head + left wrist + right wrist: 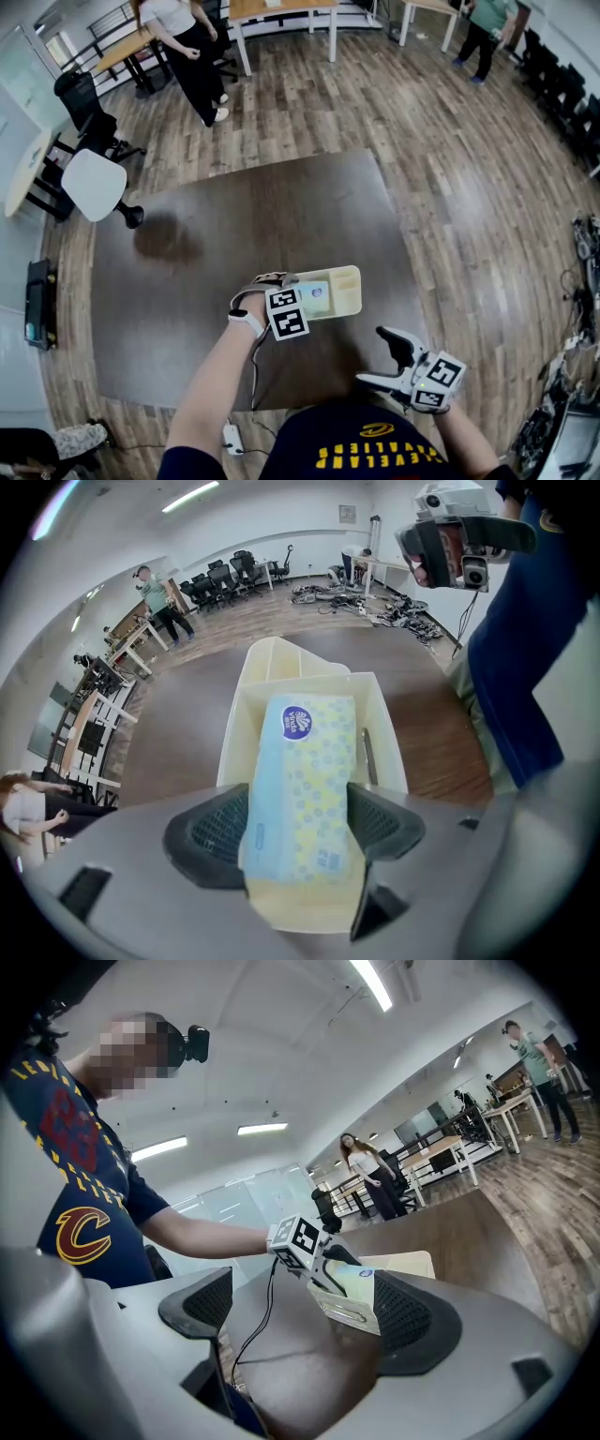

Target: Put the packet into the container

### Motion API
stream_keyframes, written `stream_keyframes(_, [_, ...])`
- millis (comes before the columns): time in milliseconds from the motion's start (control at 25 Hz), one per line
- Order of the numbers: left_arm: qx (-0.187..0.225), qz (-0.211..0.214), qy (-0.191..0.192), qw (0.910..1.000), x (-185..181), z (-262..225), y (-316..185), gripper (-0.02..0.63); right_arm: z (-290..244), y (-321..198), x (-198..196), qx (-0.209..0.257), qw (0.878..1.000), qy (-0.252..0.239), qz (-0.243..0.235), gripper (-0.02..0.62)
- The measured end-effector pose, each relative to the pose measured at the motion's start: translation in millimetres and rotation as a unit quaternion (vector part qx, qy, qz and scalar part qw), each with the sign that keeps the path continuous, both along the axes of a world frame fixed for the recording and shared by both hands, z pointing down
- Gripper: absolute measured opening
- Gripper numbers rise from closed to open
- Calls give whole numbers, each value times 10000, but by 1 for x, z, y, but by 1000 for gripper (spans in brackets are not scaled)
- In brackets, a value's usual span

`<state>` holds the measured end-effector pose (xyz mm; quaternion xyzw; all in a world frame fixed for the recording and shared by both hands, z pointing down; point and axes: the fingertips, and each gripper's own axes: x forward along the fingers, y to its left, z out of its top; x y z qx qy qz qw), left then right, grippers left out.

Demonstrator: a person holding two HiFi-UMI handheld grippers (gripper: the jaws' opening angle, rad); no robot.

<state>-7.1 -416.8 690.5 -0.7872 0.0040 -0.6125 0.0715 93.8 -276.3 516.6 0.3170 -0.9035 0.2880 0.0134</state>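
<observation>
- The right gripper [382,361] is held nearest the person, at the right, off the table's near edge; its jaws are spread and hold nothing.
- Farther in and to the left, the left gripper [298,819] points steeply down over the container, its jaws spread wide, one at each side of the packet.
- The blue and yellow packet [305,761] lies lengthwise in the larger compartment of the cream container [386,719].
- The container sits on the dark table [234,225], right of the middle.
- A person [187,47] stands on the wood floor beyond the table.

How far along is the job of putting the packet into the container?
Done: the packet lies inside the container. In hand: the left hand-held gripper straddles it, jaws apparently not squeezing. Left: lift that gripper clear. The right hand-held gripper is open and empty.
</observation>
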Motion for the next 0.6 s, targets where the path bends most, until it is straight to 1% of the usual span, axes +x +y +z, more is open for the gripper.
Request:
stream_keyframes(160, [139, -168, 289, 9993, -1, -18, -4, 314, 0, -2, 3, 92, 10000, -1, 0, 479])
stream_keyframes(280, [217, -449, 674, 9965, -2, -40, -7, 314, 1, -6, 4, 50, 9999, -76, 47, 479])
stream_keyframes(400, [348, -750, 1092, 9906, -4, -62, -7, 314, 1, -9, 6, 26, 9997, -169, 175, 479])
stream_keyframes(520, [469, -973, 1437, 9837, -7, -82, 3, 314, -11, -15, 10, 197, 9988, -205, 408, 477])
stream_keyframes(600, [431, -1195, 1716, 9770, -10, -92, 16, 313, -21, -21, 13, 310, 9977, -256, 549, 477])
